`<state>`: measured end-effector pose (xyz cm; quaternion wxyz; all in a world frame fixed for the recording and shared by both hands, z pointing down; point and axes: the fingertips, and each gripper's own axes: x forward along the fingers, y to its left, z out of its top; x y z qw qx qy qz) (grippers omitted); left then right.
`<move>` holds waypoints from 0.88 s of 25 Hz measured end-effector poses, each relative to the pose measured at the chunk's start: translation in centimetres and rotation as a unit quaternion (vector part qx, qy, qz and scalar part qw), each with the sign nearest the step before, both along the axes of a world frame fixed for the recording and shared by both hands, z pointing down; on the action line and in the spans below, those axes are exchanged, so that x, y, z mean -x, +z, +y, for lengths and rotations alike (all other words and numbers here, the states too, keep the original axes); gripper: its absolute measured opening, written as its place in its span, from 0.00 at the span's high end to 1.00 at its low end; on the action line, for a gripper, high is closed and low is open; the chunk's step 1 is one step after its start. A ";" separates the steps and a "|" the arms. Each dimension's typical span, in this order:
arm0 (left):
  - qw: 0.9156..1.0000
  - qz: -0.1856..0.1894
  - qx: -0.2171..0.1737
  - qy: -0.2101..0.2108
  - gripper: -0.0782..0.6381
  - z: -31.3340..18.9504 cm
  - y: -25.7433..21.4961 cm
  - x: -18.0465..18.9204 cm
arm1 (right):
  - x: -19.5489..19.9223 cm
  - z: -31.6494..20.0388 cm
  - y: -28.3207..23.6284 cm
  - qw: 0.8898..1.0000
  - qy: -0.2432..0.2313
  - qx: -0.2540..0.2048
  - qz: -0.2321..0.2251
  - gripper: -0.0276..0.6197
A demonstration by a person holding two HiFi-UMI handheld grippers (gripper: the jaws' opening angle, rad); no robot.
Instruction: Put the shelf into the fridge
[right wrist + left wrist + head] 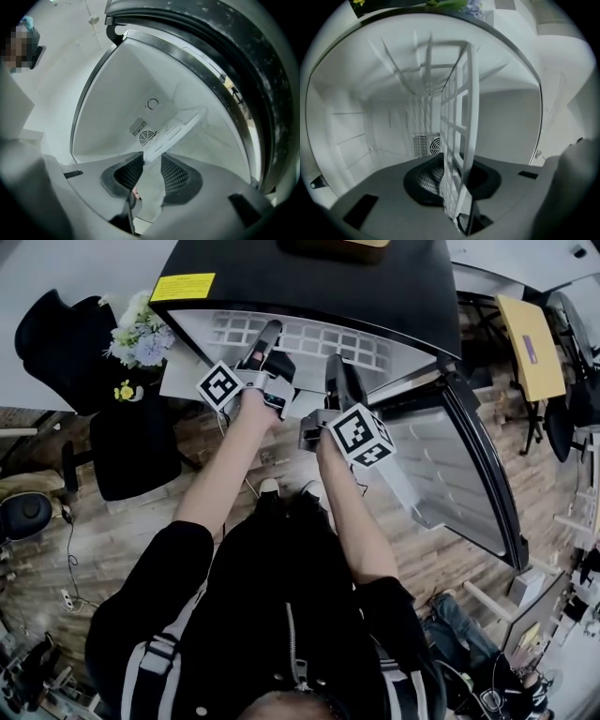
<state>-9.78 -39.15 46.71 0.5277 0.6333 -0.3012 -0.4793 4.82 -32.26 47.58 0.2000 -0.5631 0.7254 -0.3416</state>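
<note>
A black mini fridge [309,277] stands with its door [459,465] swung open to the right. The white grid shelf [309,338] lies in the fridge's opening. My left gripper [267,348] reaches into the opening at the shelf's left part, and my right gripper [336,381] is at its right front edge. In the left gripper view the shelf [459,117] runs edge-on away between the jaws, and the left gripper [457,185] is shut on it. In the right gripper view the shelf [176,129] slants up to the right, and the right gripper [151,171] grips its near corner.
A fan vent [429,144] sits in the fridge's white back wall. Left of the fridge are a bunch of flowers [141,329] and a black stool [131,442]. A yellow table [530,343] stands at the far right. The floor is wood planks.
</note>
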 end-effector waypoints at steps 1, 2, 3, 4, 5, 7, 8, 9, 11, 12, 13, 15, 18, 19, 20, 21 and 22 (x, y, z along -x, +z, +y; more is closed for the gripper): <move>1.000 0.004 -0.002 0.000 0.77 0.5 0.1 0.2 | 0.0 0.0 0.1 1.000 0.000 0.000 -0.001 0.78; 1.000 0.006 -0.002 -0.001 0.77 1.0 0.1 0.4 | 0.0 -0.1 0.1 1.000 0.002 -0.001 -0.001 0.78; 1.000 0.002 -0.003 -0.001 0.77 1.5 0.3 0.6 | -0.1 -0.2 -0.1 1.000 0.005 -0.002 0.002 0.78; 1.000 -0.006 -0.004 -0.001 0.77 1.8 0.3 0.8 | -0.3 -0.4 -0.4 1.000 0.009 -0.004 0.006 0.78; 1.000 -0.016 -0.005 0.001 0.77 2.0 0.4 1.0 | -0.4 -0.6 -0.7 1.000 0.012 -0.005 0.009 0.78; 0.999 -0.037 -0.007 0.005 0.79 2.1 0.2 1.3 | -0.4 -0.8 -0.8 1.000 0.016 -0.006 0.012 0.79; 0.999 -0.047 -0.008 0.009 0.80 2.1 0.1 1.4 | -0.4 -0.9 -0.8 1.000 0.018 -0.006 0.012 0.78; 0.998 -0.055 -0.008 0.013 0.80 2.1 0.1 1.4 | -0.5 -1.0 -0.8 1.000 0.019 -0.006 0.012 0.78; 0.998 -0.065 -0.005 0.019 0.80 2.0 0.0 1.5 | -0.5 -1.2 -0.8 1.000 0.022 -0.007 0.012 0.79; 0.998 -0.067 -0.004 0.019 0.81 1.9 0.0 1.6 | -0.5 -1.3 -0.8 1.000 0.023 -0.007 0.012 0.78; 0.997 -0.069 -0.003 0.019 0.82 1.8 0.1 1.7 | -0.5 -1.5 -0.8 1.000 0.023 -0.007 0.013 0.78; 0.997 -0.072 0.003 0.019 0.82 1.4 0.3 1.8 | -0.5 -1.9 -0.8 1.000 0.023 -0.007 0.013 0.79; 0.997 -0.068 0.017 0.015 0.82 0.8 0.6 1.7 | -0.7 -2.5 -0.8 1.000 0.023 -0.006 0.016 0.79; 0.998 -0.066 0.018 0.014 0.82 0.6 0.6 1.7 | -0.7 -2.7 -0.8 1.000 0.023 -0.006 0.016 0.78; 0.998 -0.064 0.019 0.012 0.82 0.5 0.6 1.6 | -0.7 -2.8 -0.8 1.000 0.023 -0.007 0.017 0.78; 0.998 -0.061 0.019 0.011 0.82 0.5 0.6 1.7 | -0.7 -2.8 -0.8 1.000 0.023 -0.007 0.018 0.78; 0.998 -0.059 0.018 0.009 0.82 0.5 0.6 1.7 | -0.7 -2.8 -0.8 1.000 0.023 -0.009 0.019 0.78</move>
